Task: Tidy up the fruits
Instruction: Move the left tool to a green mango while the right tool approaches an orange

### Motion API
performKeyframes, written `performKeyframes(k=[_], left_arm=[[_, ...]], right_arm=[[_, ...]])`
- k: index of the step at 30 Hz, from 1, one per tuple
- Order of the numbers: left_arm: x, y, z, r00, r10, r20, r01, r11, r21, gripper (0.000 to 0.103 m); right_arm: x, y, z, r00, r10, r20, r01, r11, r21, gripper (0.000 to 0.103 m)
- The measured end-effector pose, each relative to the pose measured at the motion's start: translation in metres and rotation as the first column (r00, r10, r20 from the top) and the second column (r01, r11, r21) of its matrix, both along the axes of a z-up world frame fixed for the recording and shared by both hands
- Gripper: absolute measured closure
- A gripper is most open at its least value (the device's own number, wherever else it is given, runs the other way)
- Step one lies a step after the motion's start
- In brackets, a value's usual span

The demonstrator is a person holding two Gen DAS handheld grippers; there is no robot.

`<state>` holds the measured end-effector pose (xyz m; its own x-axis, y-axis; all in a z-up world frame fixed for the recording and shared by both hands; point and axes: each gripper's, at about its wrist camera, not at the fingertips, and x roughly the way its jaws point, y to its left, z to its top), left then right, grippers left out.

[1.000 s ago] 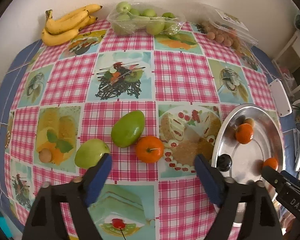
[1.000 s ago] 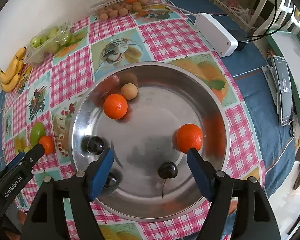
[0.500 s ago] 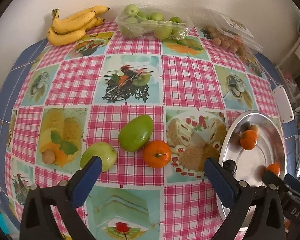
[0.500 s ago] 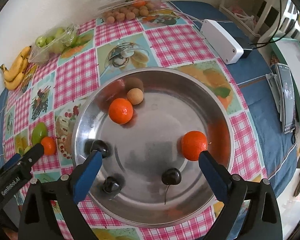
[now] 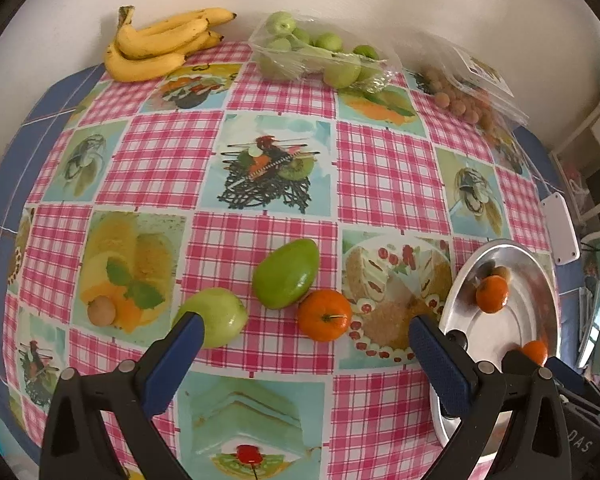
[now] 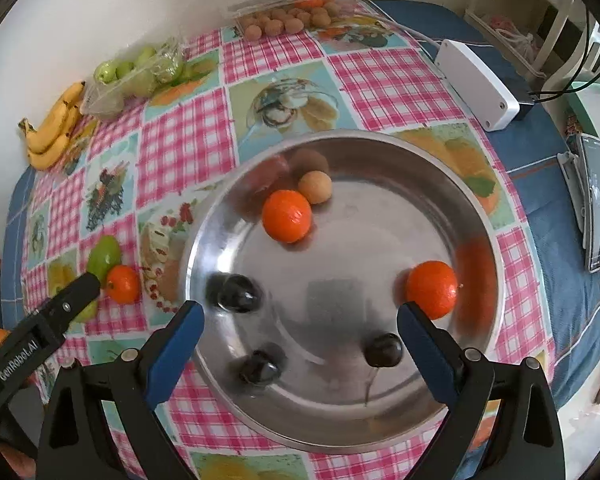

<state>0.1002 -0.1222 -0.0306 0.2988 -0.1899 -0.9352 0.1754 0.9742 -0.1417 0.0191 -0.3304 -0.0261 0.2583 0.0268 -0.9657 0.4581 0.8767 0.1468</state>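
Note:
A steel bowl (image 6: 380, 424) holds two tangerines (image 6: 287, 216) (image 6: 432, 289), a small tan fruit (image 6: 315, 187) and three dark cherries (image 6: 236, 294). My right gripper (image 6: 300, 326) is open and empty above the bowl. My left gripper (image 5: 306, 338) is open and empty, above a loose tangerine (image 5: 325, 314), a green mango (image 5: 286, 278) and a green apple (image 5: 216, 317) on the checked tablecloth. The bowl shows at the right of the left wrist view (image 5: 456, 280). A small tan fruit (image 5: 102, 310) lies further left.
Bananas (image 5: 156, 46), a bag of green fruits (image 5: 320, 58) and a clear box of tan fruits (image 5: 472, 96) line the wall. A white box (image 6: 476, 82) with cables and a phone (image 6: 596, 204) lie right of the bowl.
Both grippers have pulled back and risen, so the fruits and the bowl look smaller and farther. Nothing was picked up; the fruits lie where they were.

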Motion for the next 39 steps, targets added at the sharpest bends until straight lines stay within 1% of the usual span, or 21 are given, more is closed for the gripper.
performKeyframes(k=[5,11,14,16,20,23,28,33,39], left_arm=[[0.004,0.014,0.003,1.0,0.028,-0.006,-0.028,0.999,-0.029,0.0],[0.011,0.036,0.006,0.998,0.062,-0.007,-0.062,0.997,-0.043,0.0],[0.015,0.05,0.009,0.997,0.081,0.009,-0.081,0.997,-0.013,0.0],[0.018,0.06,0.011,0.995,0.097,0.019,-0.097,0.995,-0.007,0.0],[0.024,0.087,0.014,0.989,0.147,0.034,-0.146,0.989,-0.004,0.0],[0.03,0.111,0.014,0.98,0.198,0.035,-0.198,0.98,-0.01,0.0],[0.034,0.137,0.01,0.969,0.247,0.02,-0.246,0.969,-0.024,0.0],[0.035,0.144,0.005,0.964,0.266,0.004,-0.266,0.963,-0.039,0.0],[0.035,0.128,-0.009,0.974,0.225,-0.032,-0.226,0.973,-0.043,0.0]], right_arm=[[0.01,0.015,0.003,0.999,0.011,0.032,-0.012,1.0,0.026,0.006],[0.026,0.039,0.001,0.998,0.053,0.03,-0.054,0.998,0.033,0.006],[0.033,0.051,0.004,0.997,0.056,0.05,-0.058,0.998,0.033,0.006],[0.037,0.058,0.008,0.995,0.069,0.071,-0.071,0.997,0.023,0.006],[0.045,0.077,0.012,0.99,0.099,0.101,-0.099,0.995,0.001,0.006],[0.051,0.088,0.008,0.989,0.111,0.097,-0.113,0.994,0.015,0.006],[0.059,0.108,0.002,0.985,0.149,0.09,-0.151,0.988,0.02,0.006],[0.064,0.125,-0.006,0.978,0.192,0.075,-0.194,0.981,0.012,0.006],[0.069,0.134,-0.023,0.975,0.22,0.034,-0.22,0.975,0.01,0.006]])
